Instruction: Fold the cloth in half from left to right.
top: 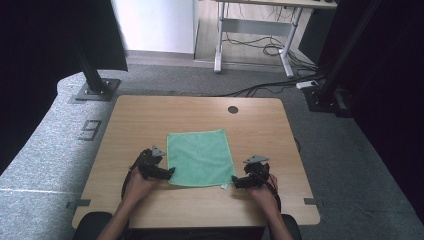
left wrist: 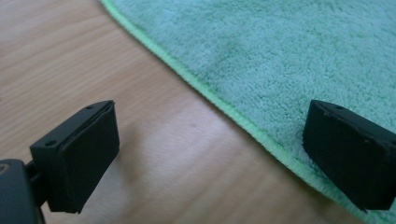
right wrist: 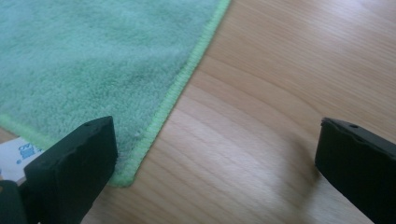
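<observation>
A square green terry cloth [top: 200, 157] with a stitched brighter hem lay spread flat near the tabletop's [top: 140, 115] front edge.

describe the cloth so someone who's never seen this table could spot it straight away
On the light wooden table, look at the middle of the near half, between the left tongs and the right tongs. The green cloth lies flat there, roughly square, fluffy, with a brighter green stitched hem and a small white tag at its near right corner.

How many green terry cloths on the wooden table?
1. The green terry cloth lies flat at the middle of the wooden table, between the left gripper and right gripper.
</observation>
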The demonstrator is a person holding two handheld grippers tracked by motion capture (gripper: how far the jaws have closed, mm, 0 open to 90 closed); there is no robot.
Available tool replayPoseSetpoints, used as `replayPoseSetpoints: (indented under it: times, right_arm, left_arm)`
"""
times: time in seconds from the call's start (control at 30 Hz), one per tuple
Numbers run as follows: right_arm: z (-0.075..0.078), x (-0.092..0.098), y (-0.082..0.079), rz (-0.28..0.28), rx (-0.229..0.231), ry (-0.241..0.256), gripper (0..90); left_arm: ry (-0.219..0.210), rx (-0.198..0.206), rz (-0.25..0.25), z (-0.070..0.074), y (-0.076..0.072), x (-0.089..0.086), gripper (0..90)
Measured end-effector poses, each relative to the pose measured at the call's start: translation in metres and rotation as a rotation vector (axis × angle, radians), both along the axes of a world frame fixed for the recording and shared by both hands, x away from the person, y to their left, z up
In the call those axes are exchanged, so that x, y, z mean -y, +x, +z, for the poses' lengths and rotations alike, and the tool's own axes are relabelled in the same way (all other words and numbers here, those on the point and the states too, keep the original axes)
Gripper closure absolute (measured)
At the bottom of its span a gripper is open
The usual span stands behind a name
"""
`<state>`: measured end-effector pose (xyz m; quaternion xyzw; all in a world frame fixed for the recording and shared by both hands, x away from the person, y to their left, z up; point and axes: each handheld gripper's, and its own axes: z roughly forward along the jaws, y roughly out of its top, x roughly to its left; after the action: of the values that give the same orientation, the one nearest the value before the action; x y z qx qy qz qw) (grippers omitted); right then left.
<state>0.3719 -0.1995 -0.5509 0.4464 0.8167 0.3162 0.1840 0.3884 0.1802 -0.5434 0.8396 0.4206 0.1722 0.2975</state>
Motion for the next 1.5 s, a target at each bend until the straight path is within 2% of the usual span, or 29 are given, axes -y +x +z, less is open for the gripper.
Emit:
replayPoseSetpoints:
  times: [0.1, 0.33, 0.5, 0.6, 0.67, 0.8, 1.0, 1.23, 1.5]
  right_arm:
    - [0.0, 0.007, 0.002, -0.019, 0.005, 0.003, 0.0]
    - [-0.003, 0.027, 0.01, -0.066, 0.012, 0.025, 0.0]
    - [-0.005, 0.035, 0.012, -0.066, 0.017, 0.05, 0.0]
    - [-0.006, 0.036, 0.012, -0.056, 0.027, 0.057, 0.0]
    - [-0.006, 0.036, 0.012, -0.056, 0.027, 0.057, 0.0]
    - [-0.006, 0.036, 0.012, -0.058, 0.027, 0.056, 0.0]
    - [-0.006, 0.036, 0.011, -0.062, 0.027, 0.057, 0.0]
    - [-0.006, 0.036, 0.011, -0.062, 0.028, 0.056, 0.0]
    - [-0.006, 0.036, 0.011, -0.062, 0.028, 0.056, 0.0]
  left_arm:
    - [0.002, -0.003, -0.008, 0.0, -0.006, 0.006, 4.3]
    - [-0.031, -0.021, -0.042, -0.002, -0.026, 0.023, 4.3]
    - [-0.033, -0.019, -0.063, -0.003, -0.027, 0.027, 4.0]
    - [-0.048, -0.021, -0.067, -0.004, -0.024, 0.024, 3.3]
    - [-0.042, -0.016, -0.073, -0.003, -0.023, 0.023, 3.2]
    - [-0.047, 0.005, -0.065, 0.002, -0.018, 0.017, 3.0]
    - [-0.103, 0.002, -0.014, 0.009, -0.003, -0.002, 3.1]
    - [-0.115, 0.008, 0.016, 0.014, 0.015, -0.016, 3.5]
    - [-0.102, 0.027, 0.039, 0.018, 0.038, -0.019, 4.0]
